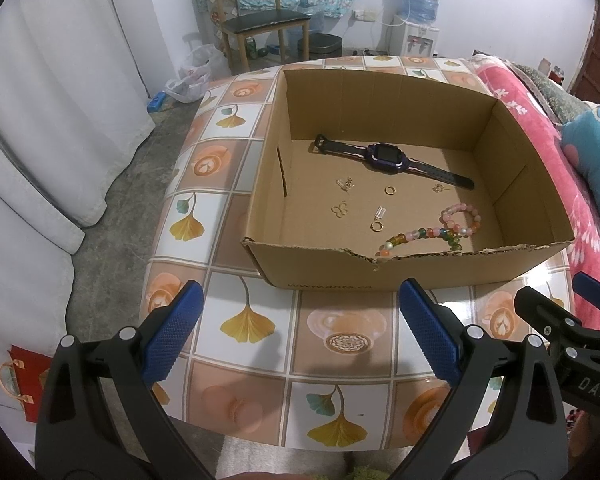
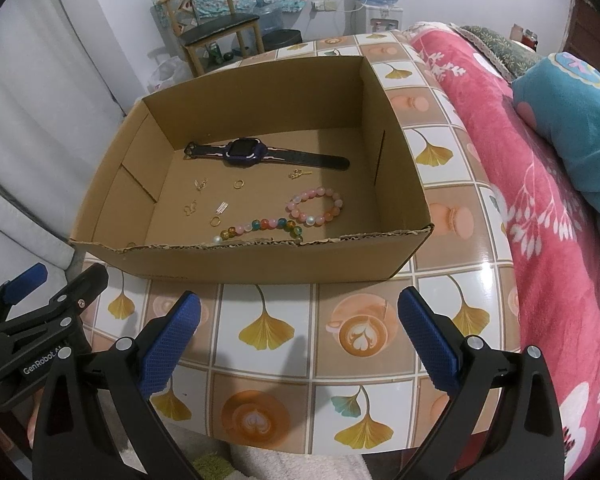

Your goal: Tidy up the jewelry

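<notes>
**Jewelry in box, both grippers clear**

Watch [image 1: 394, 159], beads [image 2: 316, 206] and small gold pieces [image 2: 216, 221] lie mid-frame in the box [image 2: 260, 258], well beyond both sets of jaws. Left gripper [image 1: 300, 336] and right gripper [image 2: 298, 340] hover low over the table [image 2: 268, 332], spread wide (nothing held). Beads pink, multicoloured.

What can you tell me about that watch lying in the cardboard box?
The watch is a chunky smartwatch with a dark, blank rectangular screen in a purple-blue case. Its dark strap, apparently rubbery, shows pale pink trim near the case and is unbuckled, stretched out flat. It lies face up on the floor of the cardboard box, towards the far wall, beyond the small gold pieces and bead bracelets. Nothing else touches it; both open grippers are outside the box.
</notes>
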`<state>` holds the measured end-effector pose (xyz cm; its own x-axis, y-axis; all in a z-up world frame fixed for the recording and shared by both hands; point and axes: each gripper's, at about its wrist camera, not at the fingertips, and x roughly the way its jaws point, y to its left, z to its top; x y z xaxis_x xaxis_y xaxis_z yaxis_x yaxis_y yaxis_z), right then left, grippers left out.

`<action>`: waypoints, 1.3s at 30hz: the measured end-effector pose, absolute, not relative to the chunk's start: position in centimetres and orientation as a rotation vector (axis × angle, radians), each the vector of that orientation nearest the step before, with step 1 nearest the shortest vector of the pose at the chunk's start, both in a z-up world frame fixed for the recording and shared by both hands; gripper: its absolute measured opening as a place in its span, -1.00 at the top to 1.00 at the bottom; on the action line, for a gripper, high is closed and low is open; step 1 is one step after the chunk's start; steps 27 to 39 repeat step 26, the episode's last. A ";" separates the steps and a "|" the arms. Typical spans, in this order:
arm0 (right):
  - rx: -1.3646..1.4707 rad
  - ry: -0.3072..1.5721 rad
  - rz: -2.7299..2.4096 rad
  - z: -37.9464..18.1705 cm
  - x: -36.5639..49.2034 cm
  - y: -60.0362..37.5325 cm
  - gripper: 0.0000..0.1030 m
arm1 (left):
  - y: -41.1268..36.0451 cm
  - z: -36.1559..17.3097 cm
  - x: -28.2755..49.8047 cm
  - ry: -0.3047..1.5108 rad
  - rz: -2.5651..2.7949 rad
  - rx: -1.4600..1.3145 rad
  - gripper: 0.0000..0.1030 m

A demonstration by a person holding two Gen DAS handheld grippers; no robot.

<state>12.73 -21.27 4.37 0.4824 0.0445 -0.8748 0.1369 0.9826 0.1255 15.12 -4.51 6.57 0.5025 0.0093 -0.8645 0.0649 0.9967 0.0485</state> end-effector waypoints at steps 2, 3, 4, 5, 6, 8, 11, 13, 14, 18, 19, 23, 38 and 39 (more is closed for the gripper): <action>0.188 1.069 -0.058 4.3 12.8 -21.3 -0.87 | -4.5 6.6 15.1 1.045 -0.034 0.077 -0.84; 0.188 1.069 -0.059 4.3 12.7 -21.3 -0.87 | -4.5 6.6 15.1 1.045 -0.034 0.078 -0.84; 0.189 1.069 -0.058 4.3 12.7 -21.3 -0.87 | -4.4 6.6 15.2 1.044 -0.034 0.079 -0.84; 0.190 1.070 -0.057 4.4 12.7 -21.2 -0.87 | -4.4 6.6 15.2 1.044 -0.034 0.079 -0.84; 0.188 1.071 -0.055 4.3 12.8 -21.2 -0.87 | -4.4 6.6 15.2 1.043 -0.034 0.079 -0.84; 0.188 1.071 -0.054 4.4 12.8 -21.2 -0.87 | -4.4 6.5 15.1 1.043 -0.035 0.079 -0.84; 0.188 1.070 -0.055 4.4 12.8 -21.1 -0.87 | -4.5 6.6 15.1 1.045 -0.035 0.079 -0.84; 0.187 1.070 -0.054 4.3 12.8 -21.1 -0.87 | -4.3 6.6 15.1 1.044 -0.035 0.078 -0.84; 0.187 1.070 -0.055 4.3 12.8 -21.1 -0.87 | -4.4 6.6 15.1 1.044 -0.035 0.077 -0.84; 0.189 1.070 -0.056 4.3 12.7 -21.1 -0.87 | -4.4 6.6 15.1 1.044 -0.037 0.078 -0.84; 0.189 1.070 -0.056 4.3 12.7 -21.1 -0.87 | -4.4 6.6 15.1 1.044 -0.037 0.078 -0.84; 0.185 1.069 -0.055 4.3 12.8 -21.0 -0.87 | -4.2 6.6 15.1 1.044 -0.037 0.077 -0.84; 0.181 1.070 -0.052 4.3 12.9 -21.1 -0.87 | -4.3 6.6 15.1 1.043 -0.036 0.076 -0.84; 0.181 1.070 -0.052 4.3 12.9 -21.1 -0.87 | -4.3 6.6 15.1 1.043 -0.036 0.076 -0.84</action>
